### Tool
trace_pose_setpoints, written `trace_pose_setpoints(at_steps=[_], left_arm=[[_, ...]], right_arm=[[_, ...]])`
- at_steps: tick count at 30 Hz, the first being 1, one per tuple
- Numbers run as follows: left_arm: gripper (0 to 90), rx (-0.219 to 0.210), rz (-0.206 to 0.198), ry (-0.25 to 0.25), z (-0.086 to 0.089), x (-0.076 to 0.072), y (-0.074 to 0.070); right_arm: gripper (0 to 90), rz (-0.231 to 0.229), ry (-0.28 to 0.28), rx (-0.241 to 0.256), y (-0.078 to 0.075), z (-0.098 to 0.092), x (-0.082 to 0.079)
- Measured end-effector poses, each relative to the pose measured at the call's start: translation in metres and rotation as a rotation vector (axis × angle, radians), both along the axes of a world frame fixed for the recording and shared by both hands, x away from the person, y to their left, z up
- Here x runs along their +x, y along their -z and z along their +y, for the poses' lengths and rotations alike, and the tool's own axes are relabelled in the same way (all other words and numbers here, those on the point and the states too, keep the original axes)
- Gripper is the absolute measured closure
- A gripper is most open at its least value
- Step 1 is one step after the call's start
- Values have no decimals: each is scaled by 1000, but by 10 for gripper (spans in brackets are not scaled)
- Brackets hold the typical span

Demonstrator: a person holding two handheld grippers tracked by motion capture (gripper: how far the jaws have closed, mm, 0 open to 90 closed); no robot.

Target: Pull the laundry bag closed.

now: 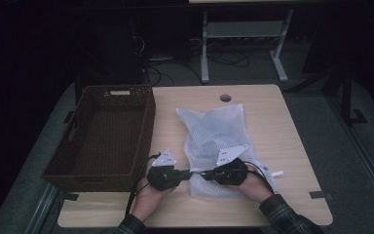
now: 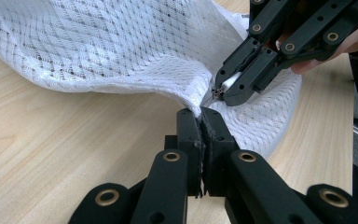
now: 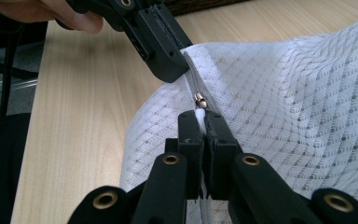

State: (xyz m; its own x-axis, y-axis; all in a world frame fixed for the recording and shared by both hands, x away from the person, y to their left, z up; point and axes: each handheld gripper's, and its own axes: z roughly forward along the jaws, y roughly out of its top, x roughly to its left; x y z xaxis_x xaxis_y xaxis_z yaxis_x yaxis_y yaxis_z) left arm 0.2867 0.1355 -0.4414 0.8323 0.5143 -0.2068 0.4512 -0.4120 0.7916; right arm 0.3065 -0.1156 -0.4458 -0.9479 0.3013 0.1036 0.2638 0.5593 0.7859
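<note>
Mesh bag (image 1: pixel 213 141) lies on the table (image 1: pixel 292 146) right of the basket (image 1: pixel 104 136); left gripper (image 2: pixel 200 122) clamps its corner by the zipper end, right gripper (image 3: pixel 202 119) pinches the zipper pull (image 3: pixel 199 100), zipper line running between them.

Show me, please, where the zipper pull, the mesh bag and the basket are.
zipper pull (image 3: pixel 199 101), right gripper view, its metal body.
mesh bag (image 1: pixel 214 129), high view, middle of the white netting.
basket (image 1: pixel 148 122), high view, its right wall.

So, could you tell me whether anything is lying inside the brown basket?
No, the brown basket shows bare woven floor in the high view; the mesh bag lies beside it on the table.
</note>
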Motion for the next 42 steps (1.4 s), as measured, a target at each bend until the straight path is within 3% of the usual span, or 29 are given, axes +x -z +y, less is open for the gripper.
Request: trace_pose_setpoints(at_steps=[9,16,20,42], left_arm=[[882,14,-6,3,0,-1,0],[883,0,1,-14,4,0,1],[883,-6,6,-18,6,0,1],[883,-16,18,-36,11,0,2]], right_arm=[[865,4,-8,4,2,0,1],[866,17,-1,14,2,-4,3],[865,-10,-4,13,2,-4,1],[865,14,-2,9,2,-19,2]])
